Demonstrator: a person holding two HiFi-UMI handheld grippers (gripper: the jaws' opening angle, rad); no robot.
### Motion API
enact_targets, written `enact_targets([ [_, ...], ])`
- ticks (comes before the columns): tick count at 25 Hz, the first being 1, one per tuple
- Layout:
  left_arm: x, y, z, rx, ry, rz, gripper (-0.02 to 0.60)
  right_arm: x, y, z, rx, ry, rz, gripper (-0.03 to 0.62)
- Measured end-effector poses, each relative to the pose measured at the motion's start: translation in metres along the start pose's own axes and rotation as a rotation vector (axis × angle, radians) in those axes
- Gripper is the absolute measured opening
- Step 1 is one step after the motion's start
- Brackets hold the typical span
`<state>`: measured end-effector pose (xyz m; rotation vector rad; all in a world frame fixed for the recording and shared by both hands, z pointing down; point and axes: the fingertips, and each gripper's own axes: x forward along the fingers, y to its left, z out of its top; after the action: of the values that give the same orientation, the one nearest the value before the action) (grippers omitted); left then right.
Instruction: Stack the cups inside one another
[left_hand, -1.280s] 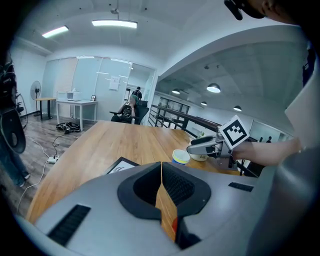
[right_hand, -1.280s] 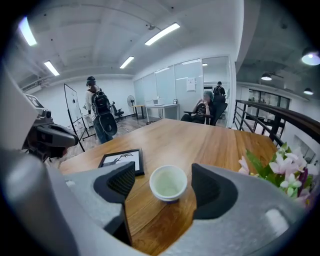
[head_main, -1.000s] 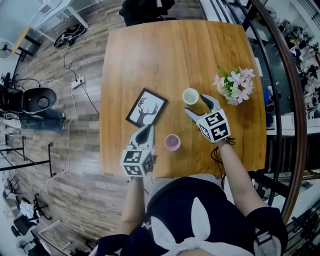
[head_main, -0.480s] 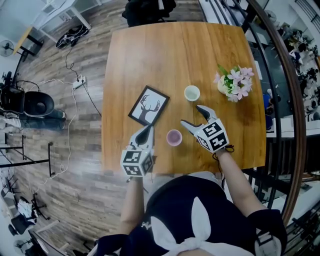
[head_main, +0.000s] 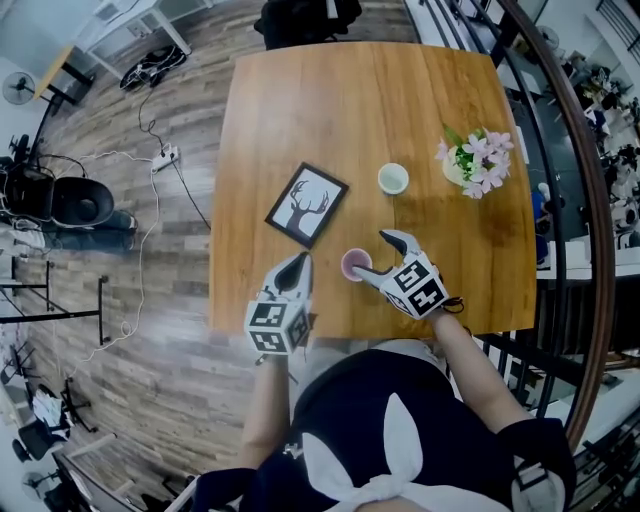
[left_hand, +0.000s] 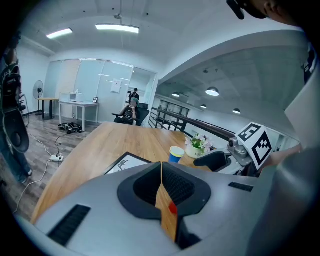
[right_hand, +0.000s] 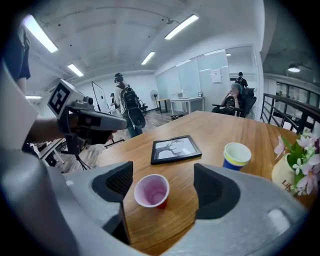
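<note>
A small red cup with a pale pink inside (right_hand: 151, 190) stands upright near the table's front edge (head_main: 356, 264). My right gripper (right_hand: 164, 183) has it between its jaws, which are opening; the pads do not touch it, and the cup sits nearer the left pad. In the head view the right gripper (head_main: 377, 260) comes at the cup from the right. A blue and yellow cup (right_hand: 236, 155) stands farther back (head_main: 393, 178), also upright. My left gripper (left_hand: 161, 172) is shut on nothing and hovers left of the red cup (head_main: 298, 264).
A black-framed deer picture (head_main: 308, 204) lies flat left of the cups. A vase of pink flowers (head_main: 470, 165) stands at the right, near the blue cup. The wooden table's front edge (head_main: 330, 330) is just behind the red cup.
My right gripper has moved from beside the blue and yellow cup toward the front left, and now straddles the red cup. My left gripper has barely shifted.
</note>
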<state>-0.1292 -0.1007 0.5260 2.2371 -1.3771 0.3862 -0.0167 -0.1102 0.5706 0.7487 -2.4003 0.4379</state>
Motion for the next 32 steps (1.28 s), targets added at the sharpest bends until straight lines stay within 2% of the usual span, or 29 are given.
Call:
enact_targets([
  [11, -0.029, 0.004, -0.021, -0.009, 0.023, 0.018, 0.023, 0.027, 0.038, -0.031, -0.09, 0.096, 0.042, 0.383],
  [17, -0.04, 0.011, -0.028, -0.023, 0.024, 0.04, 0.023, 0.035, 0.039, -0.042, -0.162, 0.161, 0.023, 0.383],
  [32, -0.055, 0.012, -0.039, -0.037, 0.026, 0.051, 0.023, 0.052, 0.036, -0.063, -0.178, 0.234, -0.03, 0.372],
])
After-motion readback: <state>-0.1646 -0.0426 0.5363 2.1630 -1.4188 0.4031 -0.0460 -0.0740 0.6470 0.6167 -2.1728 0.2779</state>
